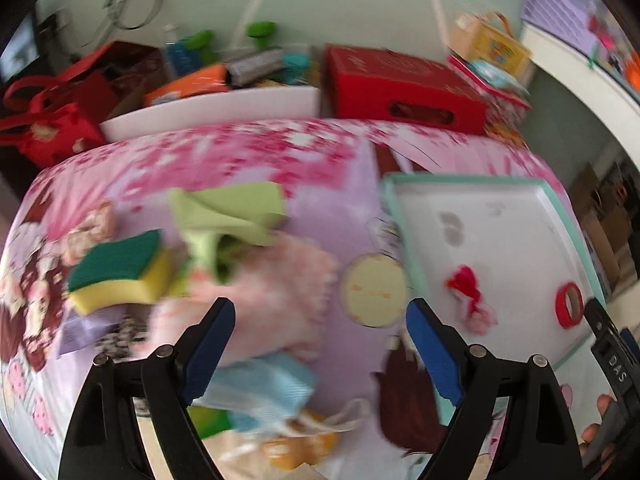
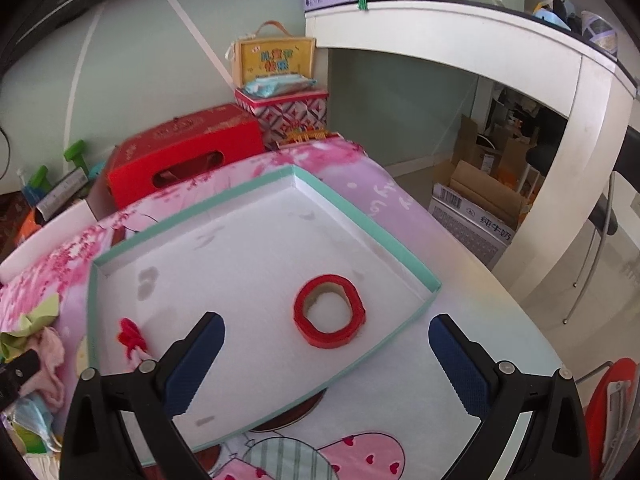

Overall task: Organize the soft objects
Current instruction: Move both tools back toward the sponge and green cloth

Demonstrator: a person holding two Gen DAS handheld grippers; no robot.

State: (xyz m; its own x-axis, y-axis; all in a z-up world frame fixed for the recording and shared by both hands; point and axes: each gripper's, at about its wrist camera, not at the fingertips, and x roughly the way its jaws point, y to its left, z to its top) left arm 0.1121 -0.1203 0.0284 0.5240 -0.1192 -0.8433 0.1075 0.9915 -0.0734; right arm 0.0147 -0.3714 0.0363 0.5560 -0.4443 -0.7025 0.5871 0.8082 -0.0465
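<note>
Table [image 2: 472, 280], covered in pink printed cloth; its far edge is crowded by a red carton [image 2: 184, 152] and a white bin [image 1: 216, 110], its right edge drops to open floor and cardboard boxes; bare cloth lies between the soft pile and the tray.

Tray [image 2: 362, 216], shallow, white inside, teal rim; holds a red tape roll [image 2: 329, 311] toward the right and a small red-and-pink soft piece [image 2: 130, 334] toward the left, well apart; the rest of its floor is bare.

Left wrist view only: green-and-yellow sponge [image 1: 120, 272], green cloth [image 1: 228, 212], pink fluffy cloth [image 1: 276, 284], blue cloth [image 1: 272, 388] and a round cream pad [image 1: 374, 290], heaped left of the tray; picture blurred, finer detail not readable; a black tool edge with fingers at the lower right corner.

Right wrist view only: tray's far corner, a white desk [image 2: 460, 28] above, and floor space beyond the table.

Left tongs [image 1: 320, 344]: jaws apart, nothing between them; the pink fluffy cloth lies just beyond the left jaw, the blue cloth beside it, the cream pad ahead toward the right jaw.

Right tongs [image 2: 326, 360]: jaws wide apart, empty, over the tray's near edge; the tape roll lies just ahead between the jaw lines, untouched.
</note>
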